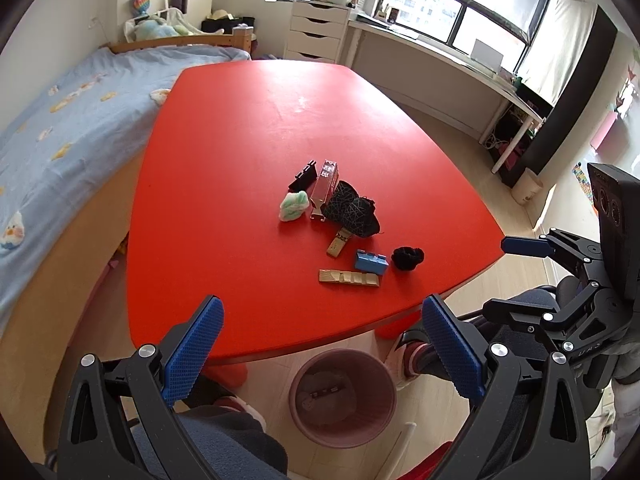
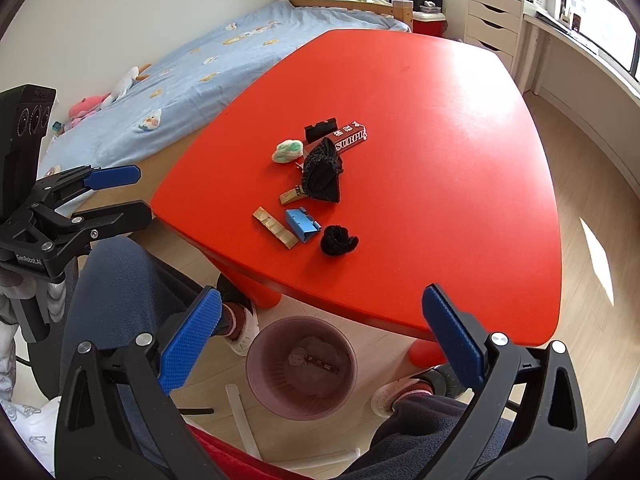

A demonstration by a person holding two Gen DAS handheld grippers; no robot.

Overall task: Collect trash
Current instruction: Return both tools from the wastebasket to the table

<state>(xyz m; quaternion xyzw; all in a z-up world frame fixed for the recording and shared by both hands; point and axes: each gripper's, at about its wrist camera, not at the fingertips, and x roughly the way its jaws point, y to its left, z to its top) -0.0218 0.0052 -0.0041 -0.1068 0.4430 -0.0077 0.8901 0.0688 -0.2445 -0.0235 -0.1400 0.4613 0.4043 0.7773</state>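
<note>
Trash lies in a cluster on the red table: a green-white wad, a long carton, a black clip, a black mesh bag, a blue box, a wooden strip, a black scrunchie. A pink bin stands on the floor under the near edge. My left gripper and right gripper are open and empty, held above the bin.
A bed with a blue sheet runs along the table's left side. A white drawer unit and a desk under the window stand behind. My knees and feet are beside the bin.
</note>
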